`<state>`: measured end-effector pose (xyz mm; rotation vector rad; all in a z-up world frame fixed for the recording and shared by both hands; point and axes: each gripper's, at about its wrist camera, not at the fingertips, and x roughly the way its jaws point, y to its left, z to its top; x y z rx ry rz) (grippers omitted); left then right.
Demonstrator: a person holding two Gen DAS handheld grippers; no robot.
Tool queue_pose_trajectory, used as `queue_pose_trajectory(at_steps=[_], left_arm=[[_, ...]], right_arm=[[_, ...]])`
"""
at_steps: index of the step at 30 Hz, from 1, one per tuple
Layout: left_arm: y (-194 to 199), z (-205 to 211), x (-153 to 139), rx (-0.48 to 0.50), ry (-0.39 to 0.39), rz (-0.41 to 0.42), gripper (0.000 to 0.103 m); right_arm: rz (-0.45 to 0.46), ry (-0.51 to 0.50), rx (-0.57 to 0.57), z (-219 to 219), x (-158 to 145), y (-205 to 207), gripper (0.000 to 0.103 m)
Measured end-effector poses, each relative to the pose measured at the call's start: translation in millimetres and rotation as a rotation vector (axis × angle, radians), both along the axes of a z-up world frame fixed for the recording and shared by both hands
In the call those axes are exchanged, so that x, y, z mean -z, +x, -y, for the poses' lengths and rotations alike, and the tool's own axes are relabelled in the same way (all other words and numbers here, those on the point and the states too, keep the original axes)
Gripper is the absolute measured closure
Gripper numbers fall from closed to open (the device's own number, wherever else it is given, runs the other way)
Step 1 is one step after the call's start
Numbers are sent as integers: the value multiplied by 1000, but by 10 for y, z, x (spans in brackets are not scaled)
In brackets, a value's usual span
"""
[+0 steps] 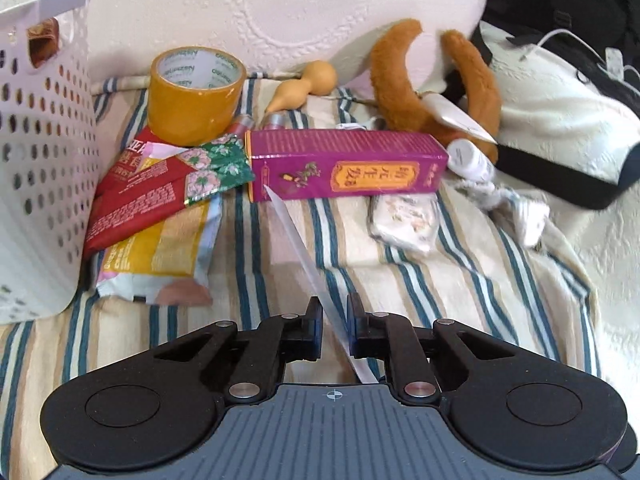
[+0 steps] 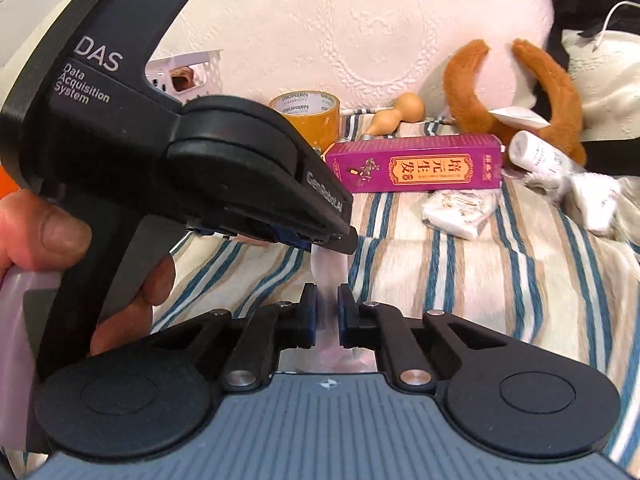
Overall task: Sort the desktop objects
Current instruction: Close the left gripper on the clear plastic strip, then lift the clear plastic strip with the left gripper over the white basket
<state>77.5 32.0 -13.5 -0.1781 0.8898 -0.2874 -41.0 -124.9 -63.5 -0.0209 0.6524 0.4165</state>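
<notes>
My left gripper [image 1: 334, 320] is shut on a thin translucent plastic strip [image 1: 298, 240] that slants up toward the purple box [image 1: 344, 164]. In the right wrist view the left gripper [image 2: 332, 240] sits just ahead and left, with the same pale strip [image 2: 326, 276] running down between my right gripper's [image 2: 327, 312] narrowly parted fingers. Snack packets [image 1: 148, 216], a tape roll [image 1: 196, 92], a small gourd [image 1: 304, 84], a brown plush headband [image 1: 404, 76] and a white bottle [image 1: 470, 158] lie on the striped cloth [image 1: 420, 292].
A white perforated basket [image 1: 44, 160] stands at the left. A small white packet [image 1: 404, 220] and crumpled tissue [image 1: 516, 208] lie at the right. A cream bag with black trim [image 1: 560, 120] sits beyond. A white embossed pillow [image 1: 280, 12] backs the objects.
</notes>
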Motion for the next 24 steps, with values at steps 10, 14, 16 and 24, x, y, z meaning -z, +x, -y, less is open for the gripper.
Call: queue_pose_trajectory(at_steps=[10, 14, 16, 24], left_arm=[[-375, -7, -61, -36, 10, 85, 96], [-488, -5, -72, -53, 32, 115, 96], [-534, -18, -81, -58, 33, 122, 96], [-721, -72, -101, -79, 39, 147, 96]], right_arm=[[44, 35, 5, 58, -45, -237, 91], [54, 42, -7, 69, -53, -291, 90], [58, 50, -16, 71, -59, -330, 90], [78, 69, -40, 59, -62, -430, 90]])
